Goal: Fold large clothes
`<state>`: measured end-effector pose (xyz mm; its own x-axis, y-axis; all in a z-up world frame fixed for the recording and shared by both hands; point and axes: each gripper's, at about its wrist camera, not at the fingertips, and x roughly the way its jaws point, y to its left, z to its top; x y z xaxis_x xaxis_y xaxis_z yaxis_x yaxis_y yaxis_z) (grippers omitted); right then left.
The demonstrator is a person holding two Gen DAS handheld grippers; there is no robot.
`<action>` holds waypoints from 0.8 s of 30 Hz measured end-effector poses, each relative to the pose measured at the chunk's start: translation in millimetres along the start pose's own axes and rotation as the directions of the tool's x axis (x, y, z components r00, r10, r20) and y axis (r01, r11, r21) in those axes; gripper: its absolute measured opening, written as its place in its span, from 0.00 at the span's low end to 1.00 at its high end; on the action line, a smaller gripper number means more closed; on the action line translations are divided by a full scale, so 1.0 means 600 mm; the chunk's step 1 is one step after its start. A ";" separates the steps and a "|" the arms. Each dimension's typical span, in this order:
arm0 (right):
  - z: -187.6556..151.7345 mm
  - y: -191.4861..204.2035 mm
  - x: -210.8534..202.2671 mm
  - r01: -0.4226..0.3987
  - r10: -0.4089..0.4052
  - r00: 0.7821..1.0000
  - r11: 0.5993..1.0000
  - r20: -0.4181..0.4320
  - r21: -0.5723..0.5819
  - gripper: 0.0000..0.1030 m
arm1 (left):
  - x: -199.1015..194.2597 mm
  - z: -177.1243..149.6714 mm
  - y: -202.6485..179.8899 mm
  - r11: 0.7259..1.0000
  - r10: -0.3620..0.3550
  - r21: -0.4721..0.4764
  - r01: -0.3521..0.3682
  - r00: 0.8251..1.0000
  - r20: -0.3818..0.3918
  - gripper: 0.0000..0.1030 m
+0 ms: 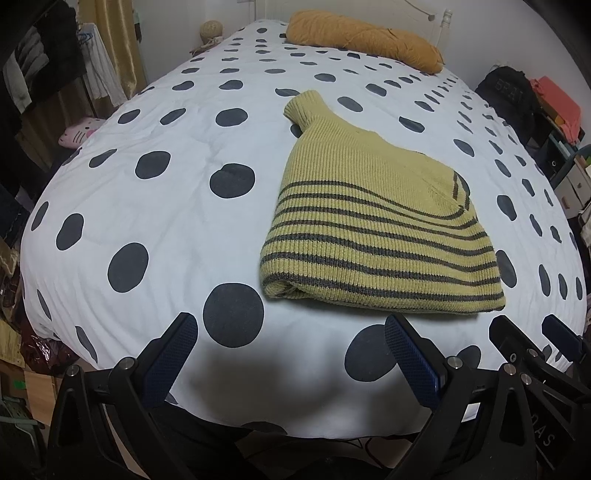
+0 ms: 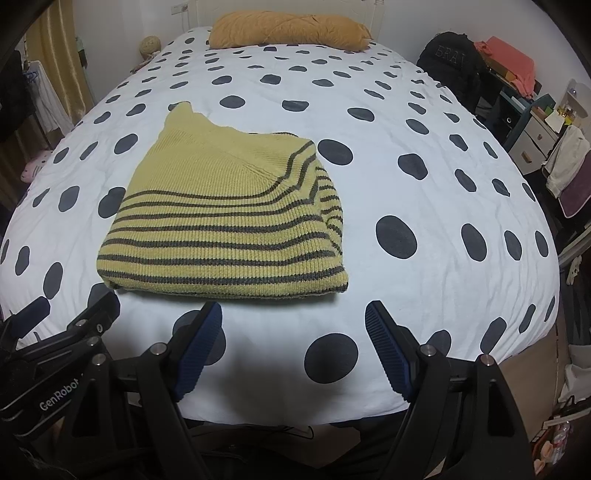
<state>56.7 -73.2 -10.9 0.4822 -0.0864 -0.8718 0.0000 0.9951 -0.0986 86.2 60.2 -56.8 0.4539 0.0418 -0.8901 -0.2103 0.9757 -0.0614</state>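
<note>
A yellow knit sweater with dark stripes point(image 1: 369, 225) lies folded into a compact bundle on the polka-dot bed cover point(image 1: 166, 206); it also shows in the right wrist view point(image 2: 225, 221). One ribbed cuff or collar sticks out at its far end. My left gripper point(image 1: 291, 332) is open and empty, hovering over the bed's near edge, just short of the sweater's left front. My right gripper point(image 2: 295, 321) is open and empty, just short of the sweater's right front. The right gripper also shows at the lower right of the left wrist view point(image 1: 532, 336).
An orange pillow point(image 2: 288, 27) lies at the head of the bed. A black backpack point(image 2: 452, 62), pink cloth and shelves stand to the right. Hanging clothes and a pink plush toy point(image 1: 79, 131) are on the left. Clutter lies on the floor on both sides.
</note>
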 end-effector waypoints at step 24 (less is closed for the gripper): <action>0.003 -0.004 0.004 0.000 0.000 1.000 1.000 -0.009 0.003 0.78 | 0.005 0.003 0.001 1.000 0.014 0.017 -0.014 1.000 0.002 0.99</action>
<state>59.5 -75.6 -12.1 0.4741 -0.0864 -0.8762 0.0028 0.9953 -0.0967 89.1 61.6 -58.7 0.4528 0.0558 -0.8899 -0.2014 0.9786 -0.0412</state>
